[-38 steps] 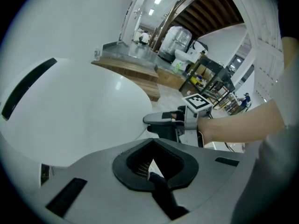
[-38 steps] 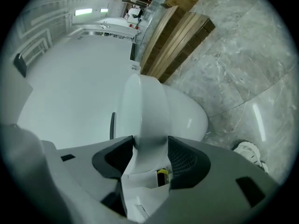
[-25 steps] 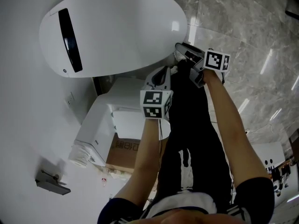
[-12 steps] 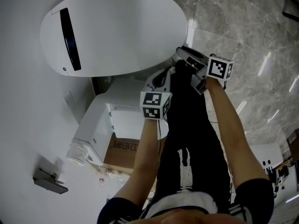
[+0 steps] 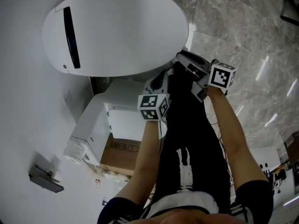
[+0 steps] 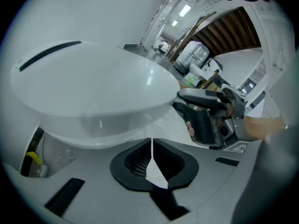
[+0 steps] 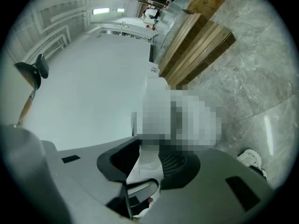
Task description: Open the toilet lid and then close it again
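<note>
The white toilet lid (image 5: 117,27) fills the top of the head view, with a black strip (image 5: 71,36) near its hinge end. My right gripper (image 5: 183,59) sits at the lid's front rim. Its jaws have just been closing, one above and one below the rim (image 7: 148,164), and they pinch it. The left gripper view shows that same gripper (image 6: 184,104) at the lid's (image 6: 93,83) edge. My left gripper (image 5: 159,77) hangs just beside and below the rim, its pads (image 6: 161,157) pressed together with nothing between them.
A white boxy unit (image 5: 93,129) and a cardboard box (image 5: 124,150) stand to the left of the person's legs. Grey marble tiles (image 5: 243,27) cover the floor on the right. A small dark fitting (image 5: 44,178) sits on the white surface at the lower left.
The right gripper has risen at the lid's front rim, its marker cube drifting toward the lower right of the head view. The left gripper has rolled a little and stayed in place.
</note>
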{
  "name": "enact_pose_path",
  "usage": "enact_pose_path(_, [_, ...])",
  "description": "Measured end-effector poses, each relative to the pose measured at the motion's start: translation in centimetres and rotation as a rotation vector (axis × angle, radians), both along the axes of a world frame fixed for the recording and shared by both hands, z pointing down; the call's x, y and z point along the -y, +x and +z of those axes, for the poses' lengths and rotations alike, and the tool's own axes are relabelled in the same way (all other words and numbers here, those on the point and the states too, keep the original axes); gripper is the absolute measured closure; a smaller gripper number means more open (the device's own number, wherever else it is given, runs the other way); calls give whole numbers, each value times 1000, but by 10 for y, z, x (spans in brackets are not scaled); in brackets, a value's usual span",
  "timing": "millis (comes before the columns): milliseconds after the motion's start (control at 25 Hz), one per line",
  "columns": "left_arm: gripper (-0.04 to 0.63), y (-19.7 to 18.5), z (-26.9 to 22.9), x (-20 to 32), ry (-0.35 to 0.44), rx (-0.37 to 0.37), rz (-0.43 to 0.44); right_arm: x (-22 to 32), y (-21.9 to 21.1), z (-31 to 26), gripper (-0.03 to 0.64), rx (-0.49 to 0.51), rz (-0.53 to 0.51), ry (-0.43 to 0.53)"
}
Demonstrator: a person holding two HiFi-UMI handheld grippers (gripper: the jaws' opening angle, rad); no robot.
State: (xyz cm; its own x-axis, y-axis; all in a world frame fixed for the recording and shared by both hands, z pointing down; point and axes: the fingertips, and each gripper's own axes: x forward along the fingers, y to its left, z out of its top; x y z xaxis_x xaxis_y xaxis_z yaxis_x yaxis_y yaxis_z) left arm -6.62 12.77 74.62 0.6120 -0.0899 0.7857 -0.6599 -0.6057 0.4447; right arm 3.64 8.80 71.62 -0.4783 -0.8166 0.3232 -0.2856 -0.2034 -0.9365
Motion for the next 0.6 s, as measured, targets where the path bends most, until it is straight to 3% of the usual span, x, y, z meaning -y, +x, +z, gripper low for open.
enact_pose_path(120, [578, -5, 4, 3, -25, -28, -100, -2, -2, -8, 494, -5, -11, 1])
enact_pose_path(240, [534, -3, 8, 12, -83, -106, -193, 0, -2, -17, 495, -18, -24, 21])
enact_pose_path(440, [477, 6, 2, 26, -97, -263, -268, 0, -2, -19, 499, -12, -18, 38])
enact_pose_path(600, [468, 5, -8, 27, -86, -332, -323, 0, -2, -29, 503, 1, -21, 66])
